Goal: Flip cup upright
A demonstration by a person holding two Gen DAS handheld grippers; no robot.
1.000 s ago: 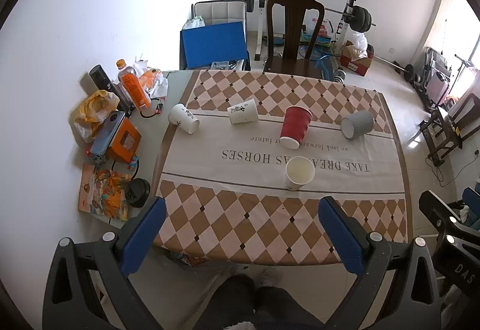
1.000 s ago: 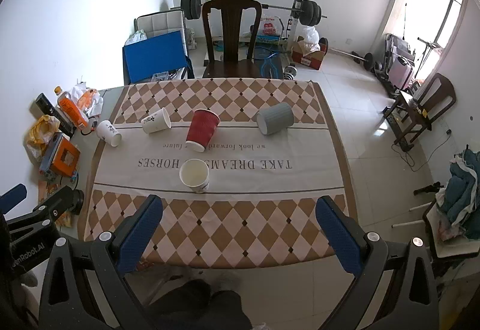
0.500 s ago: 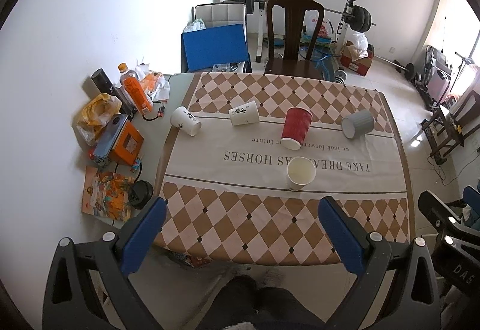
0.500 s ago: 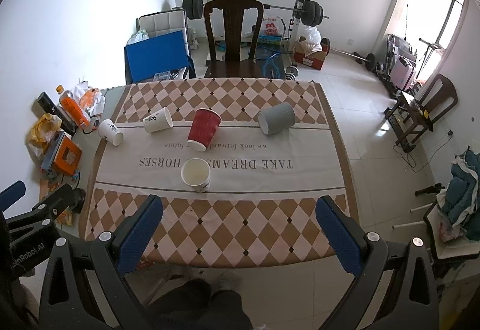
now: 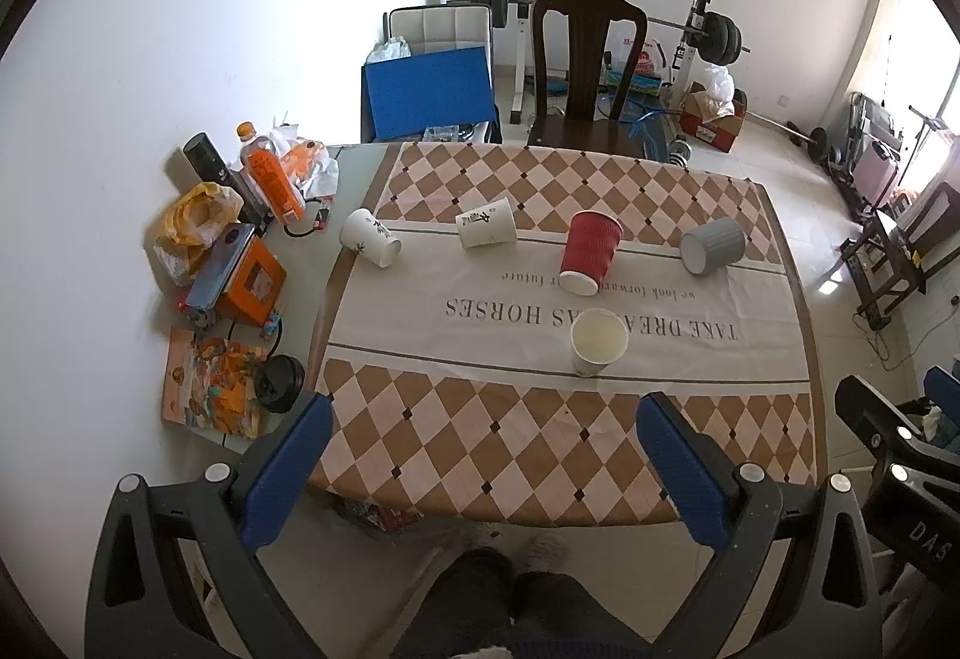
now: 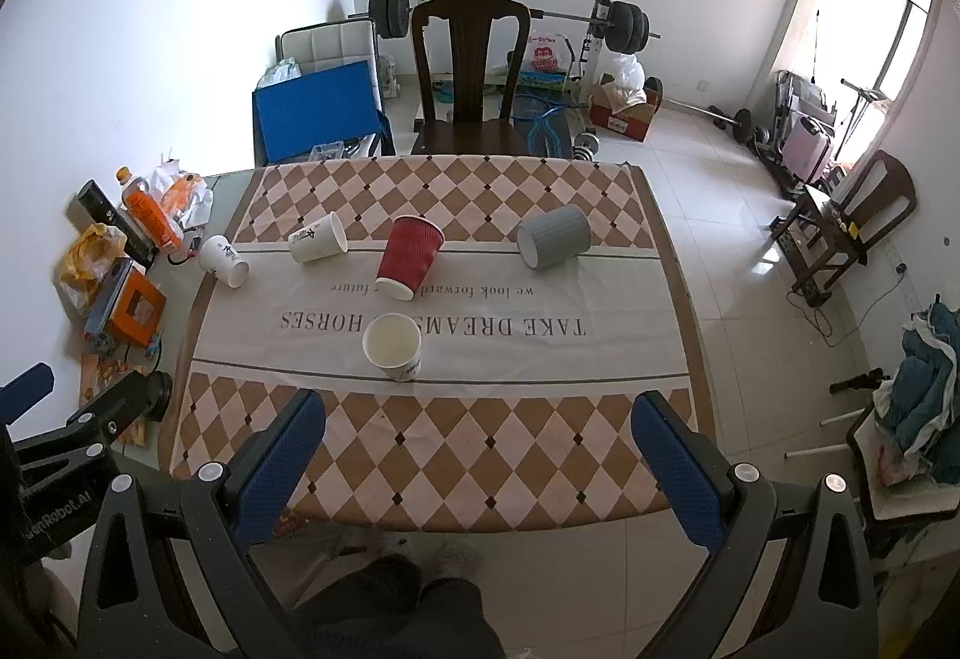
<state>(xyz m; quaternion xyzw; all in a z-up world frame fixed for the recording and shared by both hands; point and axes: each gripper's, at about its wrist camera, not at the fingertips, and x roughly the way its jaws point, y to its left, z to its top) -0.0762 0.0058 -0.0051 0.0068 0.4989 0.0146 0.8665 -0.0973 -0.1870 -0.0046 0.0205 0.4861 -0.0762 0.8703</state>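
Both grippers, left [image 5: 483, 455] and right [image 6: 477, 452], barely shifted (jaws spread wide, empty), hovering above the table [image 6: 456, 455].

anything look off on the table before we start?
Yes: four cups lie tipped on their sides: the red cup, the grey cup and two white printed cups. Only the plain white cup stands upright. No spill visible. Both the left gripper and right gripper are open, holding nothing.
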